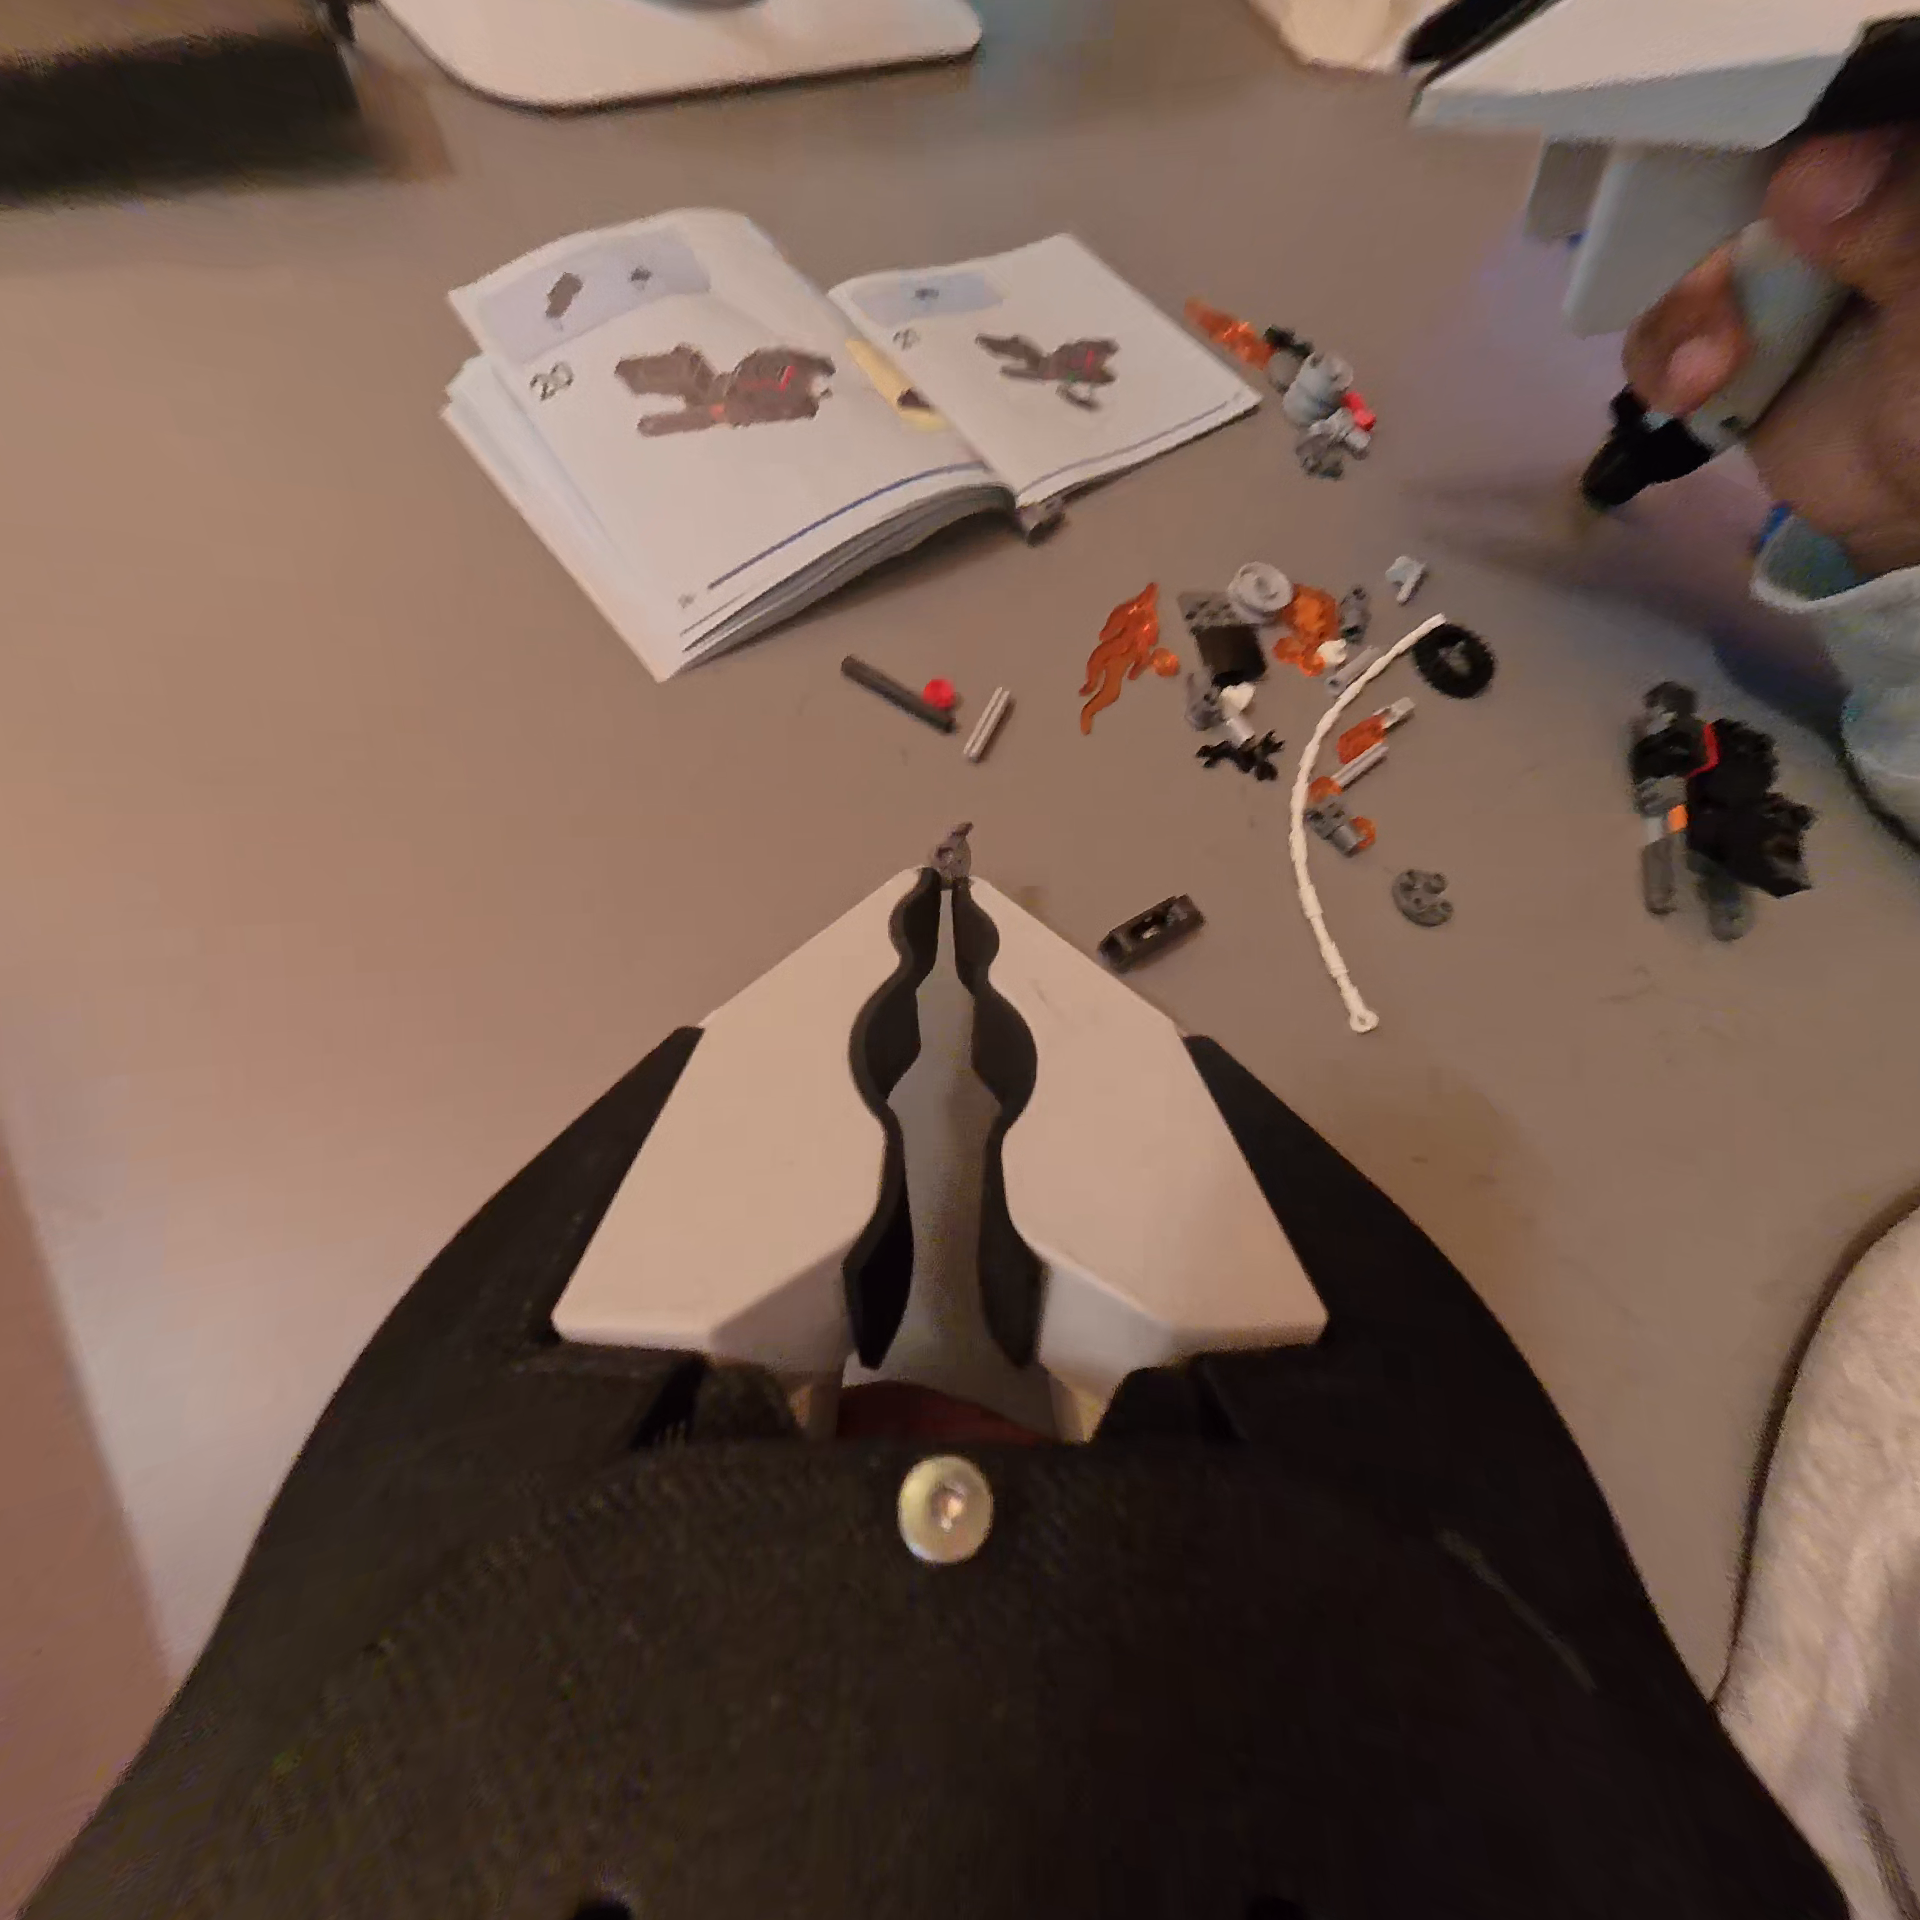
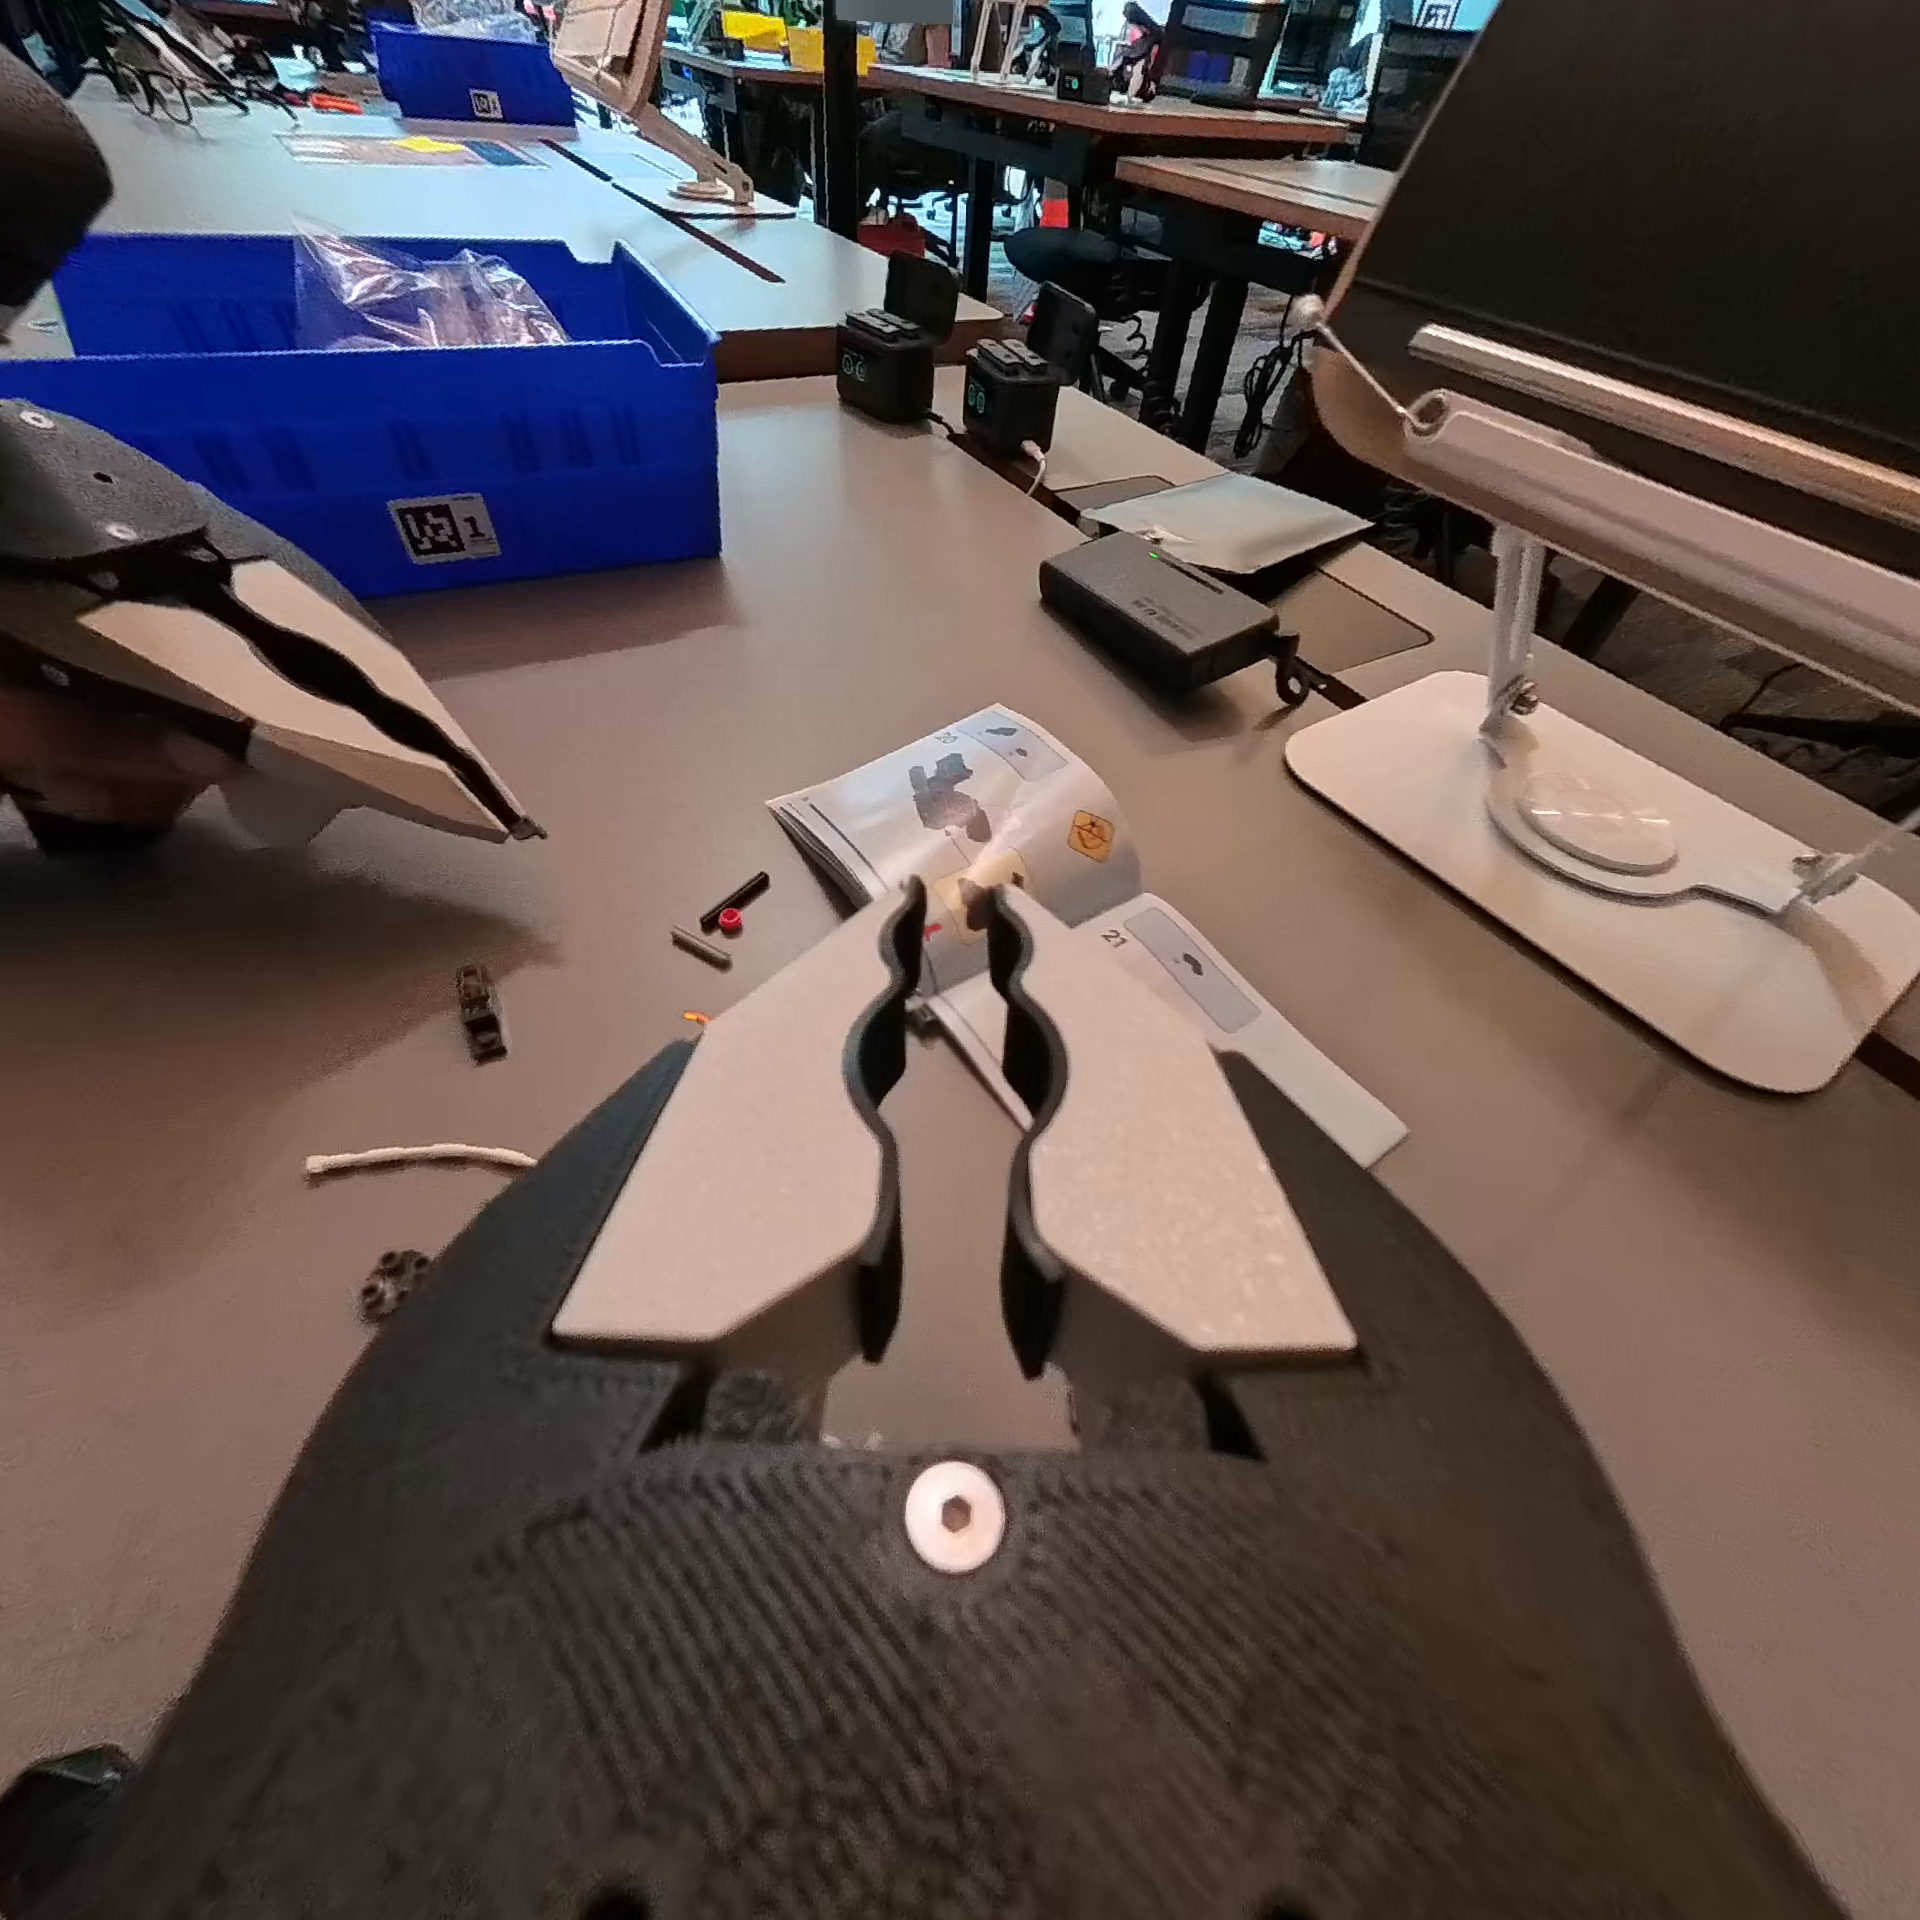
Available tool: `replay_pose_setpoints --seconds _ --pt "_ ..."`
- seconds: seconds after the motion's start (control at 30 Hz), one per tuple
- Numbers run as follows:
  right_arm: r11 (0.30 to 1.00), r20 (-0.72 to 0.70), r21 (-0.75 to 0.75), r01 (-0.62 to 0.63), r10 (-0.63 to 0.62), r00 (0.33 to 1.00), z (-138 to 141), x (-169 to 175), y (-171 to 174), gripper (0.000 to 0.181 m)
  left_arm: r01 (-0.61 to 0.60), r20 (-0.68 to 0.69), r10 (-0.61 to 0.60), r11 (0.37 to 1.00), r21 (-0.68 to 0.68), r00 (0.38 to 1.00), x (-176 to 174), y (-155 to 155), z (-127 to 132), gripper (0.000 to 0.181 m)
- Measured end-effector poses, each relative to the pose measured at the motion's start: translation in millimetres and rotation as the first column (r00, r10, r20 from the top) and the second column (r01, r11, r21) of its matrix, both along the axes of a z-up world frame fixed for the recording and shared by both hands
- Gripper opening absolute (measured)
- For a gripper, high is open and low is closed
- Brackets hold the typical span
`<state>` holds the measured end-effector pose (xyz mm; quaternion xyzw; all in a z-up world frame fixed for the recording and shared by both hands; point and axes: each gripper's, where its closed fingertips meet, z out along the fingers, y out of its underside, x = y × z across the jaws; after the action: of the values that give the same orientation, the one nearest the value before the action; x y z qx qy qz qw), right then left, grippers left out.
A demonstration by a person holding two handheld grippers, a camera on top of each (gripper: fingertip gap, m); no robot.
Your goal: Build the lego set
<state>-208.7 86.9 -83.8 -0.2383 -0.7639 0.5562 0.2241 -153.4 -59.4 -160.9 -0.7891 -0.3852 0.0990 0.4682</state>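
Note:
My left gripper (image 1: 948, 881) is shut on a small dark grey lego piece (image 1: 956, 847) and holds it above the table; it also shows at the left of the right wrist view (image 2: 520, 826). My right gripper (image 2: 951, 904) is open and empty, raised over the open instruction booklet (image 2: 1039, 821), which also shows in the left wrist view (image 1: 790, 436). A pile of loose orange, grey and black pieces (image 1: 1268, 644) lies right of the booklet. A black part-built model (image 1: 1714, 810) lies at the far right. A second small grey assembly (image 1: 1325, 400) lies beside the booklet.
A black axle with a red piece (image 1: 899, 694), a grey axle (image 1: 987, 724), a dark brick (image 1: 1151, 928) and a white string (image 1: 1314, 831) lie on the table. A blue bin (image 2: 416, 447), a power adapter (image 2: 1153, 623) and a monitor stand base (image 2: 1579, 894) stand farther back. The grippers' ends are close to 20 centimetres from one another. The black part-built model (image 1: 1714, 810) is about 20 centimetres from both grippers' fingertips.

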Motion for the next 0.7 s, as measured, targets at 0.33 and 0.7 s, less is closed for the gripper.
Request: replay_pose_setpoints --seconds 0.33,0.7 --pt "0.983 0.035 0.0 -0.186 0.186 0.982 -6.2 33.7 -43.9 0.018 0.165 -0.216 -0.138 0.98 0.111 0.967 8.9 44.4 40.9 0.0" --pt "0.947 0.14 -0.07 -0.314 0.321 0.937 -14.3 60.7 -70.6 0.018 0.24 -0.346 -0.192 0.965 0.103 0.918 4.2 77.5 50.4 0.0"
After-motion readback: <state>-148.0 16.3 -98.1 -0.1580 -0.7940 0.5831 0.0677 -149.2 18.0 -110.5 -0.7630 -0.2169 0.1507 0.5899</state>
